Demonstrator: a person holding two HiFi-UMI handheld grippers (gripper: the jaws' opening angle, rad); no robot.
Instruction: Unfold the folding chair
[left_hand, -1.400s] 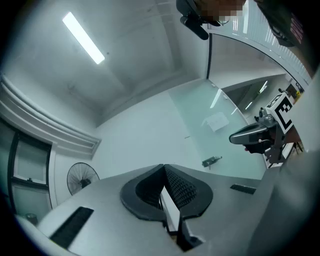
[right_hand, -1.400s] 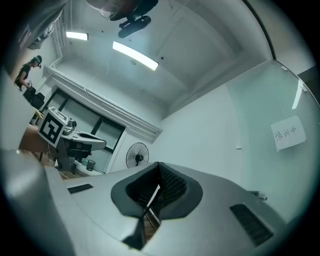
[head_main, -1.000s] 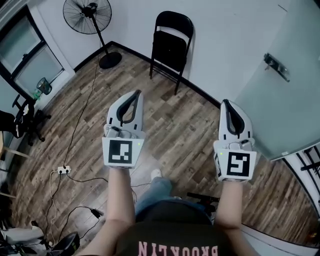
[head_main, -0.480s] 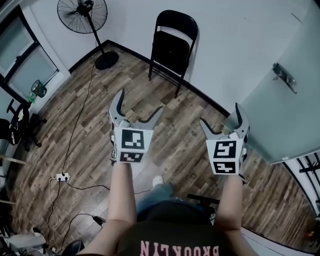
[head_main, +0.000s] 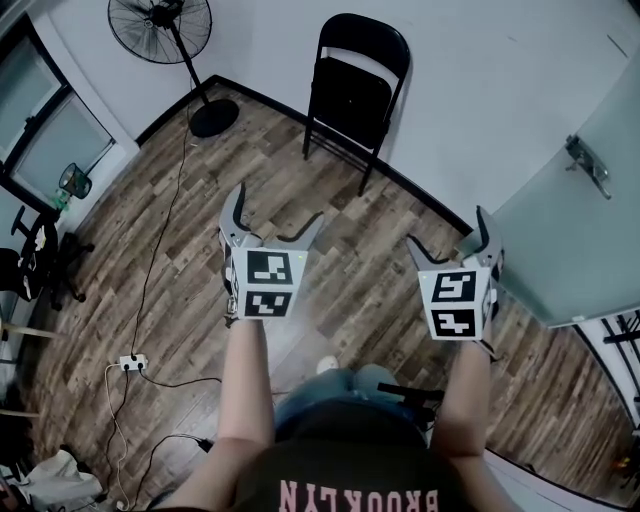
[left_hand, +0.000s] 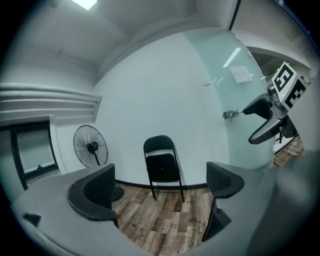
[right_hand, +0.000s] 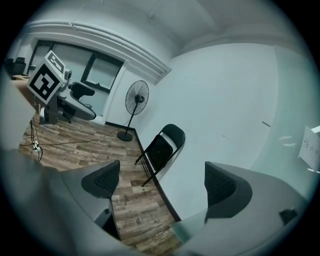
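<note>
A black folding chair (head_main: 352, 90) leans folded against the white wall at the far side of the room; it also shows in the left gripper view (left_hand: 161, 165) and the right gripper view (right_hand: 162, 147). My left gripper (head_main: 277, 210) and right gripper (head_main: 447, 230) are held out side by side over the wood floor, well short of the chair. Both sets of jaws are opening wide with nothing between them. The chair appears far off between the left gripper's fingertips (left_hand: 102, 185) and to the left between the right gripper's fingertips (right_hand: 105, 180).
A standing fan (head_main: 160, 25) is left of the chair. A frosted glass door (head_main: 580, 200) with a handle is at the right. A power strip (head_main: 131, 362) and cables lie on the floor at the left, near an office chair (head_main: 40, 250).
Both grippers were shut a second ago and now stand wide open. Both hands have dropped lower and moved forward, and the chair sits a little nearer in the head view.
</note>
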